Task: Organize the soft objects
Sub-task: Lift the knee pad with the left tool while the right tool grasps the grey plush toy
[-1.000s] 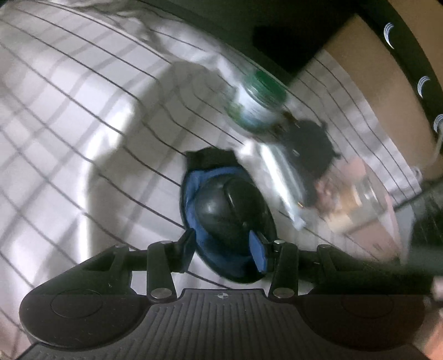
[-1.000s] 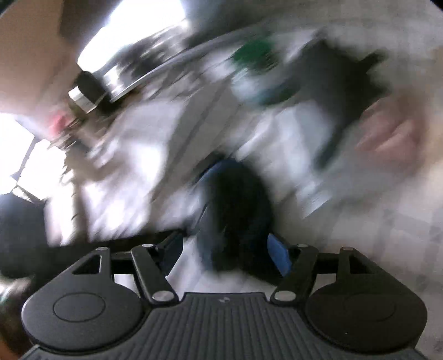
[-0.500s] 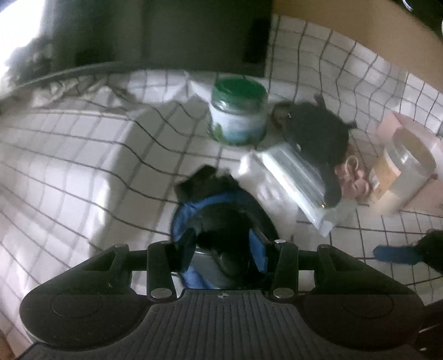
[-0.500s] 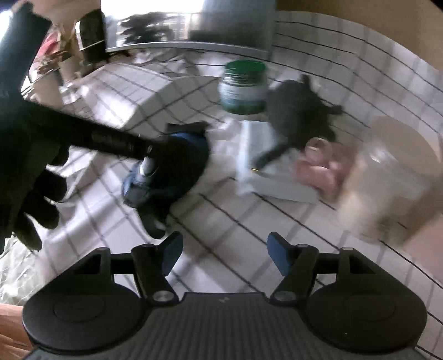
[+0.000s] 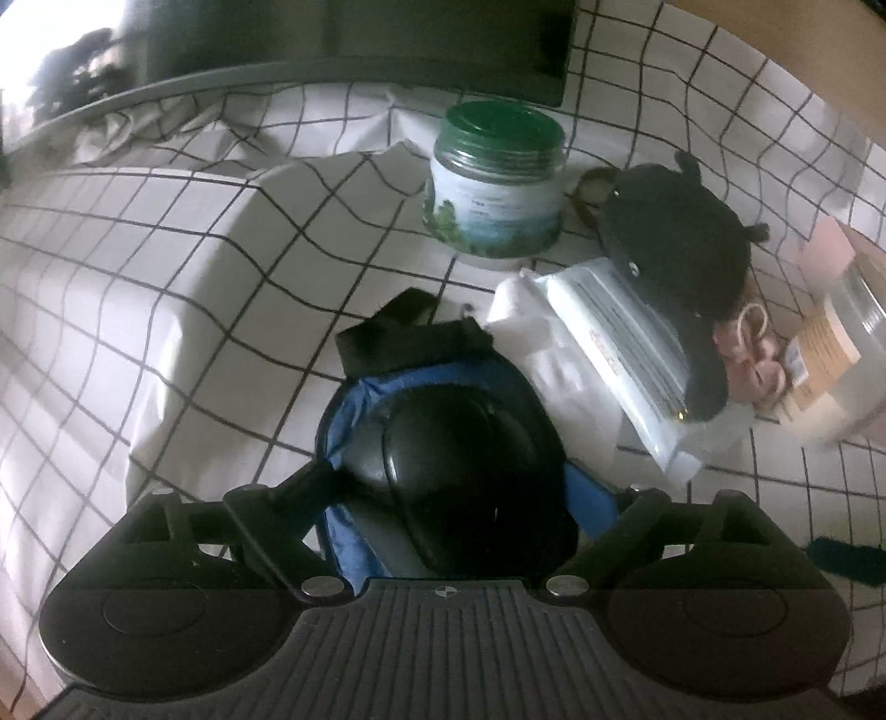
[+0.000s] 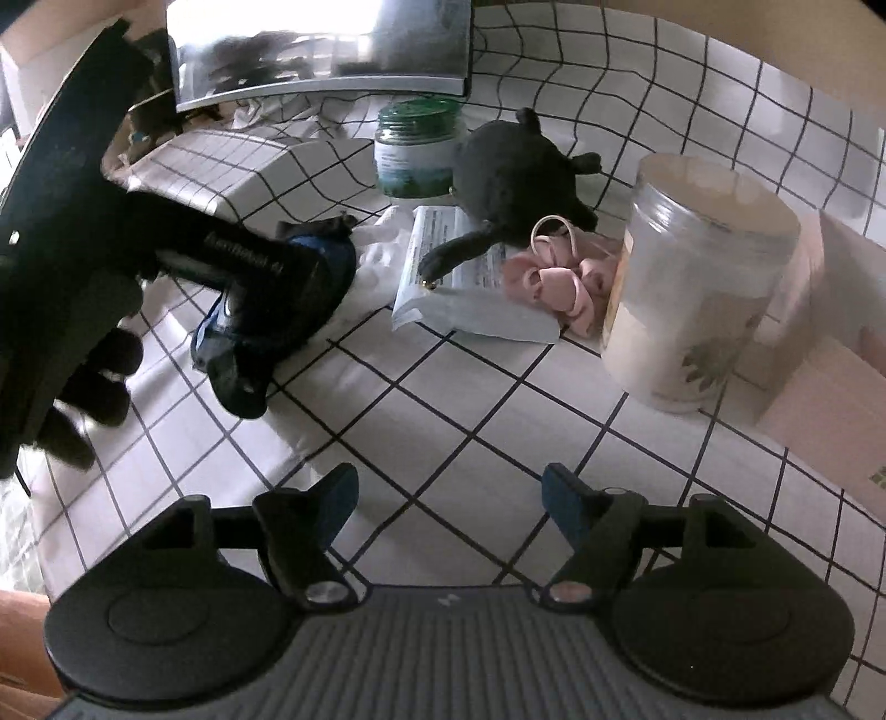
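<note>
A black-and-blue padded guard lies on the checked cloth, just left of a white soft packet. My left gripper straddles the guard, its jaws opening wide and its pads off the sides. The right wrist view shows the same guard under the left gripper. My right gripper hovers over bare cloth nearer the front, jaws opening, with nothing between them. A black plush turtle rests partly on the packet, and a pink fabric bow sits beside it.
A green-lidded jar stands behind the guard. A tall clear jar and a pink box stand at the right. A dark screen lines the back edge. The cloth humps up at the left.
The left jaws have spread apart and let go of the padded guard, which now rests on the cloth. The right gripper has swung away from the guard to bare cloth.
</note>
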Available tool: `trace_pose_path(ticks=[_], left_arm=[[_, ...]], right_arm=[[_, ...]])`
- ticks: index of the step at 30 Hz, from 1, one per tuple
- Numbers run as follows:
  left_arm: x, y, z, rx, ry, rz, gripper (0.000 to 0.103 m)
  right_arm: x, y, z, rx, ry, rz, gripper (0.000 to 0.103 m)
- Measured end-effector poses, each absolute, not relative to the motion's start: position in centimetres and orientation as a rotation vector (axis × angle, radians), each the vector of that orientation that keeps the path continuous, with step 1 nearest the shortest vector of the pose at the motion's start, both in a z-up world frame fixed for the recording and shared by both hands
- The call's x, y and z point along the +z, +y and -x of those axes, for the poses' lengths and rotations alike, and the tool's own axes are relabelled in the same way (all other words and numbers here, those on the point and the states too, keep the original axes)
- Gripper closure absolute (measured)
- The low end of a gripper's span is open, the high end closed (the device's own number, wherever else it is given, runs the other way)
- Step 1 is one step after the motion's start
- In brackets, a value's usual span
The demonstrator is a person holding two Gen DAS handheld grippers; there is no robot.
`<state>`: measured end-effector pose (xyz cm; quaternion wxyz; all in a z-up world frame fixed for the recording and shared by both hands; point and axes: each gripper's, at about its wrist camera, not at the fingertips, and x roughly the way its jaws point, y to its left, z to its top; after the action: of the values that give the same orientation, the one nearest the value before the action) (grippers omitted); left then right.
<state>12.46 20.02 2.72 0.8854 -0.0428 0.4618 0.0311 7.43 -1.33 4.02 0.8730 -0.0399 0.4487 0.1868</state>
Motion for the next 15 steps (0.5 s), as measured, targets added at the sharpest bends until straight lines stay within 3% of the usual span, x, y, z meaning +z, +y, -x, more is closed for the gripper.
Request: trace_pose_path(ticks=[15], left_arm=[[3.2, 22.1, -12.0, -0.012, 0.924, 0.143, 0.018]], right_arm=[[6.7, 0.4, -8.4, 0.380, 0.917, 0.157, 0.024]])
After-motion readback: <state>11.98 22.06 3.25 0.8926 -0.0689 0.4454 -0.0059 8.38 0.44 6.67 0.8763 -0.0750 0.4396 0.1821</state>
